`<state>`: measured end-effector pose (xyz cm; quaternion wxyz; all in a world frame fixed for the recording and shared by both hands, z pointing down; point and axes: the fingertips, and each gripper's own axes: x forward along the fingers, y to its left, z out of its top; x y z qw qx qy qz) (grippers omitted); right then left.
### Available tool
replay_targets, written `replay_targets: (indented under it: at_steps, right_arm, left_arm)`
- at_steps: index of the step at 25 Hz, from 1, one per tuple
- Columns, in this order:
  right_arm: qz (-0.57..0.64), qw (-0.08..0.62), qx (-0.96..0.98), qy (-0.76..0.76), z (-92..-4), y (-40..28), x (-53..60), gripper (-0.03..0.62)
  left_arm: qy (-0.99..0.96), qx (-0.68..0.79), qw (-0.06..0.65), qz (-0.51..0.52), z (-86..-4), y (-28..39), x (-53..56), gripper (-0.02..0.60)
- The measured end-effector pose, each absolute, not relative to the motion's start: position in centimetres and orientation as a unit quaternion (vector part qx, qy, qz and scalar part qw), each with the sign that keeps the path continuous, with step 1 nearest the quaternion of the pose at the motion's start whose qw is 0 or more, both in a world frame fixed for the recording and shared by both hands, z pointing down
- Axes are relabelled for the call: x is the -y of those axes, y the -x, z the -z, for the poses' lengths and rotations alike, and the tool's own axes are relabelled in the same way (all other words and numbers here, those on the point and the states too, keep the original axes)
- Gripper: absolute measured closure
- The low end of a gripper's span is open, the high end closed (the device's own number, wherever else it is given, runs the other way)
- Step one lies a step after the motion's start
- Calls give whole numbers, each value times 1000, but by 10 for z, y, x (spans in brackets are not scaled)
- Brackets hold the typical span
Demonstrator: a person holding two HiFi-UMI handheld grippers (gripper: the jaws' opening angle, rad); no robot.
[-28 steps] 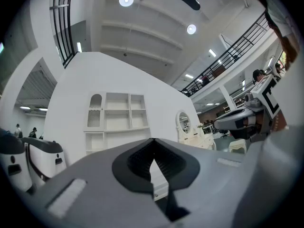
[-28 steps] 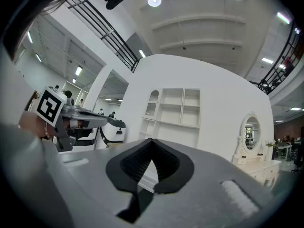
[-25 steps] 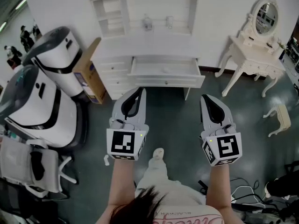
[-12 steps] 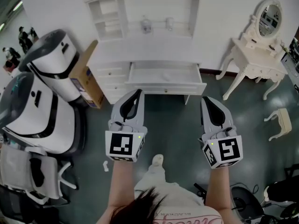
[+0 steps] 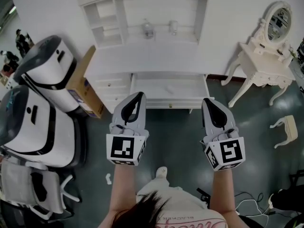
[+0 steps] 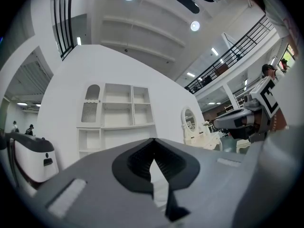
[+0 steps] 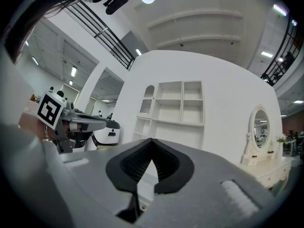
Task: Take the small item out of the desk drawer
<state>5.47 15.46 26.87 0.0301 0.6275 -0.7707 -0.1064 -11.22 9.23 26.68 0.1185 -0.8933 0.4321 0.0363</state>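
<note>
A white desk with a shelf hutch (image 5: pixel 142 56) stands ahead, and its middle drawer (image 5: pixel 168 102) is pulled open. A small pale item (image 5: pixel 169 88) lies inside on the drawer floor, hard to make out. My left gripper (image 5: pixel 139 95) is shut and empty, its tip just short of the drawer's front left corner. The right gripper (image 5: pixel 207 100) is also shut and empty, off the drawer's front right corner. In both gripper views the jaws meet at the tip (image 6: pixel 153 139) (image 7: pixel 151 139), aimed at the hutch.
Two large white-and-black pods (image 5: pixel 40 103) and a cardboard box (image 5: pixel 80 82) crowd the desk's left side. An office chair (image 5: pixel 33 175) sits at the lower left. A white dressing table with an oval mirror (image 5: pixel 266 61) and a stool (image 5: pixel 287 127) stand to the right. Two small objects (image 5: pixel 147 30) rest on the desktop.
The desk and open drawer have come nearer and lower in the head view, and both gripper tips now reach the drawer front. Both grippers stay shut.
</note>
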Motion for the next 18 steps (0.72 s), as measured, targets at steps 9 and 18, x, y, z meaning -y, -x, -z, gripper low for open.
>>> replay_targets:
  at_steps: [9,18]
  right_arm:
    - [106,47,763,-636,-271,-55,-90,594]
    - [109,70,760,-637,-274,-47,-66,592]
  left_arm:
    - [900,-421,109,-38,-267,110,-19,565]
    - [905,-410,102,-41,-267,111,4,565]
